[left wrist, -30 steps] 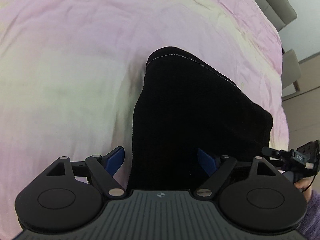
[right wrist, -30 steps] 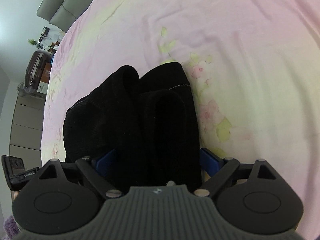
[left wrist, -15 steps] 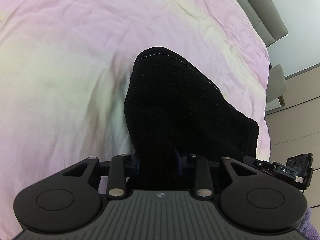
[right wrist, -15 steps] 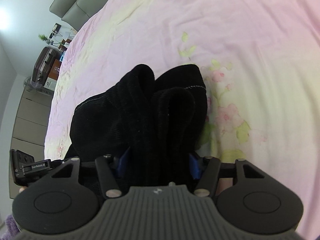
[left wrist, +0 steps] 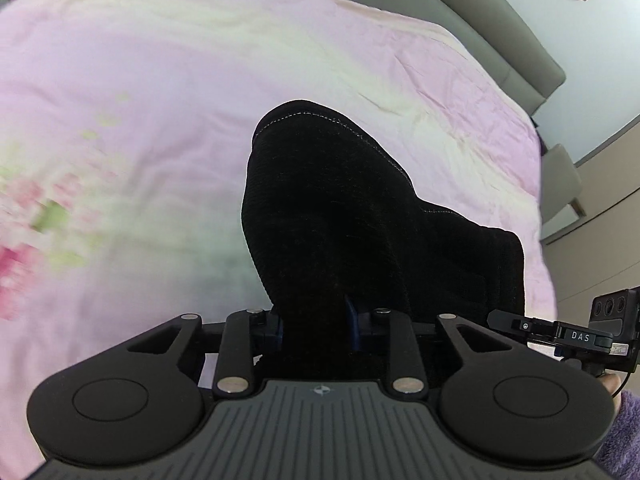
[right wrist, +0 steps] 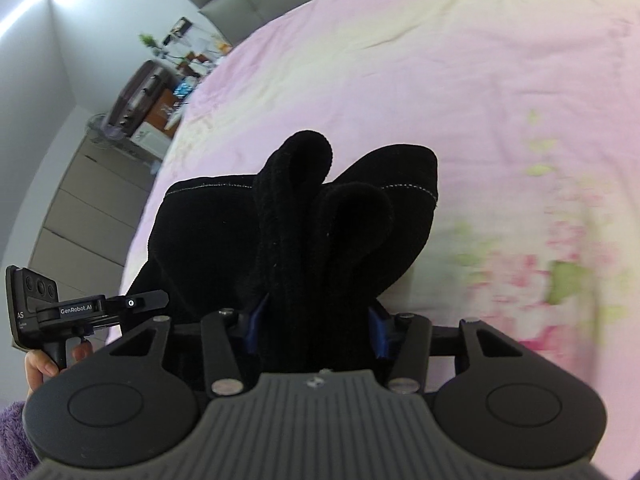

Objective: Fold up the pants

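Note:
The black pants (left wrist: pixel 352 216) hang bunched over the pink bedsheet (left wrist: pixel 120 80), lifted off it. My left gripper (left wrist: pixel 316 326) is shut on one side of the pants. My right gripper (right wrist: pixel 316 328) is shut on a thick bunch of the pants (right wrist: pixel 304 220), with folds of fabric standing up ahead of its blue pads (right wrist: pixel 378 330). The right gripper's body also shows at the right edge of the left wrist view (left wrist: pixel 568 336), and the left one at the left edge of the right wrist view (right wrist: pixel 60 308). The lower part of the pants is hidden.
The bed has a grey headboard (left wrist: pixel 500 20) at the far end. A chair (left wrist: pixel 564 184) and pale cabinets (right wrist: pixel 80 216) stand beside the bed. A cluttered side table (right wrist: pixel 160 92) is past the bed's corner. A floral print (right wrist: pixel 560 268) marks the sheet.
Both grippers closed on the pants, then lifted them off the sheet. The views tilted up, showing more of the room.

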